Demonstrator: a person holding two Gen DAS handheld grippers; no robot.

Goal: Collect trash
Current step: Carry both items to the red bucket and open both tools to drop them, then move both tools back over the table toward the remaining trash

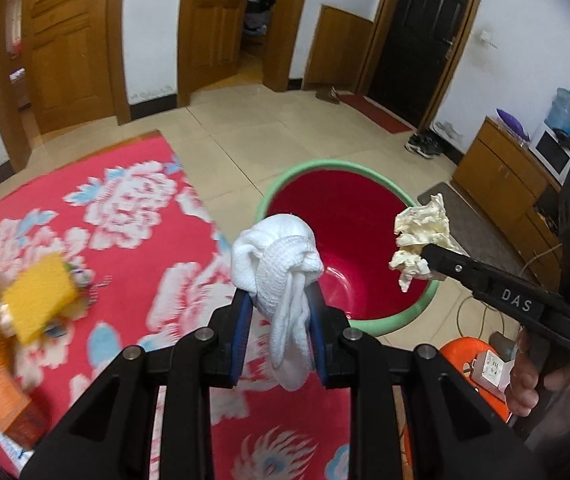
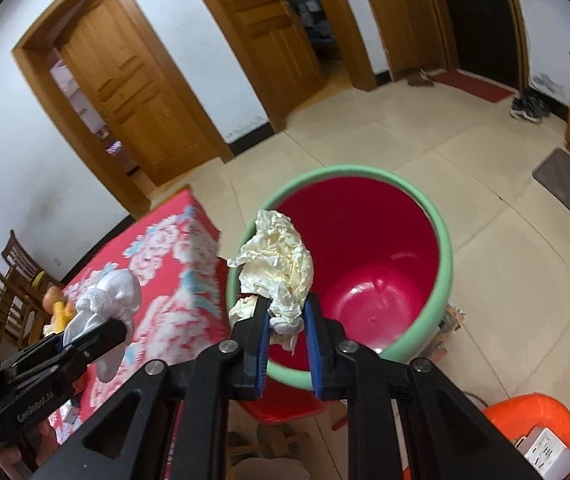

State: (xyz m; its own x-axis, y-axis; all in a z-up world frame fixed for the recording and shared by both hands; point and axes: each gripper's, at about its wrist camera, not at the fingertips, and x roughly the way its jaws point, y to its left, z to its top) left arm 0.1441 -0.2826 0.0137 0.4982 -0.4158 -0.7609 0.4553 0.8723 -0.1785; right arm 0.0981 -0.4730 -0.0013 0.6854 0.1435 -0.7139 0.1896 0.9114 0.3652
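- The red bin (image 2: 365, 264) with a green rim stands on the tiled floor (image 2: 505, 240), just beside the flowered red tablecloth (image 1: 125, 240).
- The left gripper (image 1: 279, 312) clenches a white knotted cloth (image 1: 281, 264) near the rim.
- The right gripper (image 2: 287, 320) pinches crumpled cream paper (image 2: 281, 264) (over the bin's near edge).

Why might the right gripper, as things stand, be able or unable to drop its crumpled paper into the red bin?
Probably able: the right gripper holds the crumpled paper above the near rim of the open red bin, and nothing lies between them.
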